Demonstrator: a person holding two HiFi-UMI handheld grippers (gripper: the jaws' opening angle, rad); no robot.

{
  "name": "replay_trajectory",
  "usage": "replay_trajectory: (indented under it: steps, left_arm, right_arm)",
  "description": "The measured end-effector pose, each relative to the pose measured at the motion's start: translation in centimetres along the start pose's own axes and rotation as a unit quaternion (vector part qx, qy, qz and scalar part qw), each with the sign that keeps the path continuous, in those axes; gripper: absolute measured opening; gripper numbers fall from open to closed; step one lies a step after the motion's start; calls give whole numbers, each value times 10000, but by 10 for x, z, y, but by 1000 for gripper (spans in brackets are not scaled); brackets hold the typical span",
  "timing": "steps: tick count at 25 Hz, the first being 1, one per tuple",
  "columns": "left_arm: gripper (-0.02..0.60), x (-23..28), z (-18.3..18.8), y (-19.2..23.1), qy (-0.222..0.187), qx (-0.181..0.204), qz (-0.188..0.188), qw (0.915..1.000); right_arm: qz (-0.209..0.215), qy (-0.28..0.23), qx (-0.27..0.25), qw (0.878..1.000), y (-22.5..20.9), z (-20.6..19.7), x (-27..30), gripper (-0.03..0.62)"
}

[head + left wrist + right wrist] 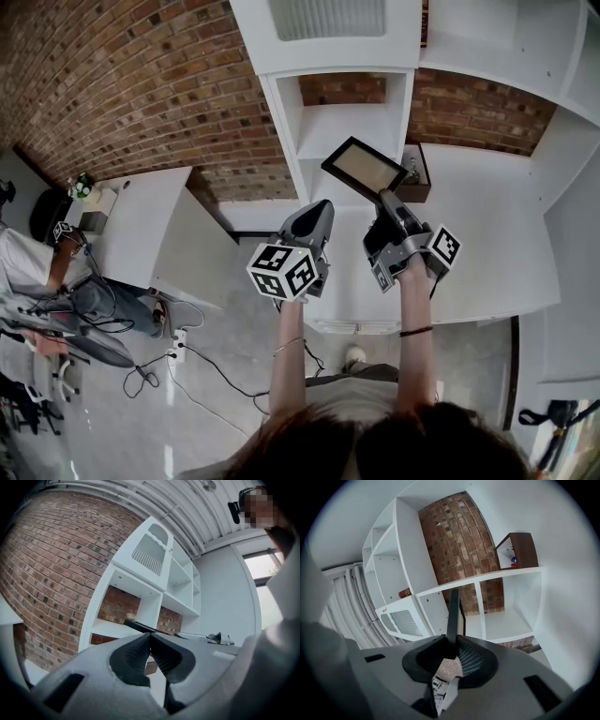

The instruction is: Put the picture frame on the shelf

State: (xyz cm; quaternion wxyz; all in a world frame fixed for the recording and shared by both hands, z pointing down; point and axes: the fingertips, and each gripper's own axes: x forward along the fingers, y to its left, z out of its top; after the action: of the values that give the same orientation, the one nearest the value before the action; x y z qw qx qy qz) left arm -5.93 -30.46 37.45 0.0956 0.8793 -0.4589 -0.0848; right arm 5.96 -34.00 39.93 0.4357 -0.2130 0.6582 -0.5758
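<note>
picture frame (364,169), dark-rimmed with a tan panel, tilts at eleven o'clock from the right gripper (387,208) clamping its edge; left gripper (317,217) clenched on nothing.

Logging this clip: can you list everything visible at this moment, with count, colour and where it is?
picture frame: one, dark rim, tan face, held up in front of the shelves
shelf unit: one, white, straight ahead
box: one, dark brown, on the wide ledge behind the frame
brick wall: red-brown, behind the shelves
desk: one, white, left
plant: one, green, by the desk's left end
seated person: one, far left
cables: black, on the grey floor
left gripper: grey, jaws together, empty
right gripper: grey, jaws shut on the frame's edge
</note>
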Motion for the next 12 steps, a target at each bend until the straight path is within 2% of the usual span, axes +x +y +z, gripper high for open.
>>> replay_trajectory:
  steps: [12]
  left_arm:
    - [11, 22, -1, 16, -8, 48, 217, 9998]
  right_arm:
    - [-7, 255, 2, 9997, -7, 13, 28, 75]
